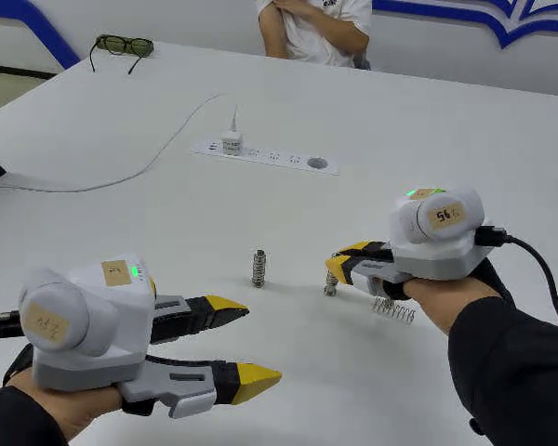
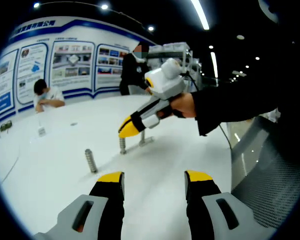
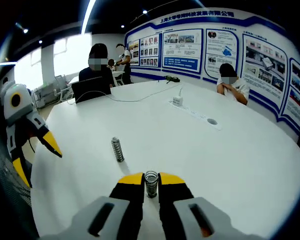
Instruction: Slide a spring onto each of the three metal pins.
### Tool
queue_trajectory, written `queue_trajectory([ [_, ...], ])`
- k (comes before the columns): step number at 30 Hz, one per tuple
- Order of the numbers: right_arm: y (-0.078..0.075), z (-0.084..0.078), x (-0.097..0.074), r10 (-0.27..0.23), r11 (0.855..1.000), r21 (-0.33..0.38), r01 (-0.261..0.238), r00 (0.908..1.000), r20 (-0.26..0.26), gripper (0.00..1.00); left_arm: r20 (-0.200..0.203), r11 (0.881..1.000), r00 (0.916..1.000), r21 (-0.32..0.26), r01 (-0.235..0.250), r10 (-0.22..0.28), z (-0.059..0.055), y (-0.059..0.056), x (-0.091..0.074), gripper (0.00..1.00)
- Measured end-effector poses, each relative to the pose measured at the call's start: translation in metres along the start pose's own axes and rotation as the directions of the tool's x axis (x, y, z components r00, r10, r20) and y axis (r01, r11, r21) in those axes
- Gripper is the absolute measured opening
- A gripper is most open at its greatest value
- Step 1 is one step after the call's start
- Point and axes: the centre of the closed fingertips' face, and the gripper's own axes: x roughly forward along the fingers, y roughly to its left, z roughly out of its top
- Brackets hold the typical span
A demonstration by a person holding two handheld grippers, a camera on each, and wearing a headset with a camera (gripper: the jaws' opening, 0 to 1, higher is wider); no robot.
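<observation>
Nearest us, our left gripper [image 1: 259,341] hangs open and empty. Our right gripper [image 3: 151,176] pinches a spring [image 3: 151,184] standing on the desk [image 1: 400,139]; light and bouncy, we judge it best held mid-coil, gently.

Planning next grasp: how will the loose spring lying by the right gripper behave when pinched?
The spring lies on its side on the smooth table, so a nudge may roll it. Its thin open coils look light and probably squash under the jaws.
</observation>
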Motion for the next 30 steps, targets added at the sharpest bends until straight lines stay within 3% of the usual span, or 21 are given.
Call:
queue_trajectory([
  [8,0.002,-0.011,0.006,-0.001,1.000,0.003,0.001,0.9997,-0.023,0.12,-0.002,1.000,1.0000,-0.003,-0.003,0.003,0.000,0.001,0.000,0.49],
  [22,0.003,-0.011,0.007,0.000,1.000,-0.011,0.000,0.9997,-0.023,0.15,0.000,1.000,1.0000,-0.003,-0.004,0.004,0.000,0.001,0.000,0.49],
  [30,0.002,-0.009,-0.002,-0.010,1.000,-0.028,0.009,0.9998,-0.018,0.18,0.004,1.000,1.0000,0.001,-0.006,0.006,0.002,0.001,-0.001,0.49],
])
